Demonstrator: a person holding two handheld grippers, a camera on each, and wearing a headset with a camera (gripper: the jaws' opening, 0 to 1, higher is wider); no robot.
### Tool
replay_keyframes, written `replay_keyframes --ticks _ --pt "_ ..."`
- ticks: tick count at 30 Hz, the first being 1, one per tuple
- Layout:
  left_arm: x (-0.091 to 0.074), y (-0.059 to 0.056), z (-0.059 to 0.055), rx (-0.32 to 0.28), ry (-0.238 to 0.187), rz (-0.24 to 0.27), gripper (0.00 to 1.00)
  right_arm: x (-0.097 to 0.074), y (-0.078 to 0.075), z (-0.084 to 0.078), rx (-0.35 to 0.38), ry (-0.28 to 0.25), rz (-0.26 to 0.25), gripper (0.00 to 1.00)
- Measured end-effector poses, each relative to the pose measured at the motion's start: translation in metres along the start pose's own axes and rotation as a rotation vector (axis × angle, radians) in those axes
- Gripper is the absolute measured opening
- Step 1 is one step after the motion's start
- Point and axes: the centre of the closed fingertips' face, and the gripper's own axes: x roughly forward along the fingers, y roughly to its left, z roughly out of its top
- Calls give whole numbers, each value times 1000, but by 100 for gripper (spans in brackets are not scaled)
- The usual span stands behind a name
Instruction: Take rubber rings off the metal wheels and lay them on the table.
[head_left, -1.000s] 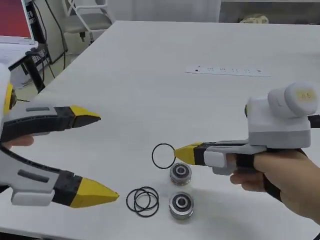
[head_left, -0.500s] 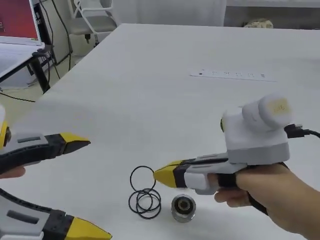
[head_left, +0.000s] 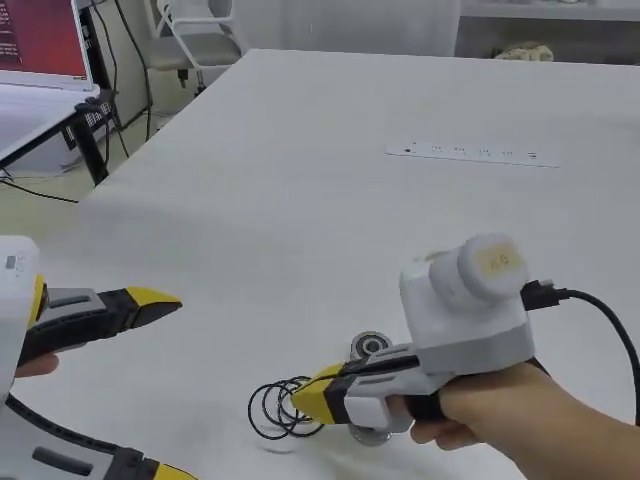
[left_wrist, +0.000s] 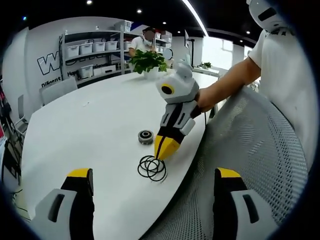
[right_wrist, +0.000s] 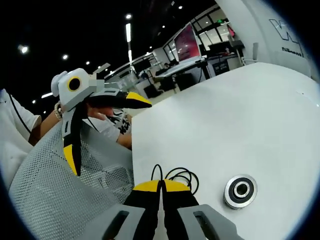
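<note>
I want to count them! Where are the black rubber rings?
In the head view the thin black rubber rings lie piled on the white table at the right gripper's tip, near the round metal wheel.

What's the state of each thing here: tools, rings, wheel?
left tool: open, empty.
right tool: shut on a rubber ring, tip at the ring pile.
ring pile: loose, overlapping, flat on the table.
metal wheel: lying flat on the table, clear of both tools.
</note>
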Motion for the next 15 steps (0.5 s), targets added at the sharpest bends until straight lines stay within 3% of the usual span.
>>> replay_keyframes --ticks 11,15 --pt "1 -2 -2 -11 7 -5 98 7 -9 -7 -63 35 -49 3" --pt "1 -2 -2 -11 5 -3 97 3 -10 -2 -74 26 -56 4"
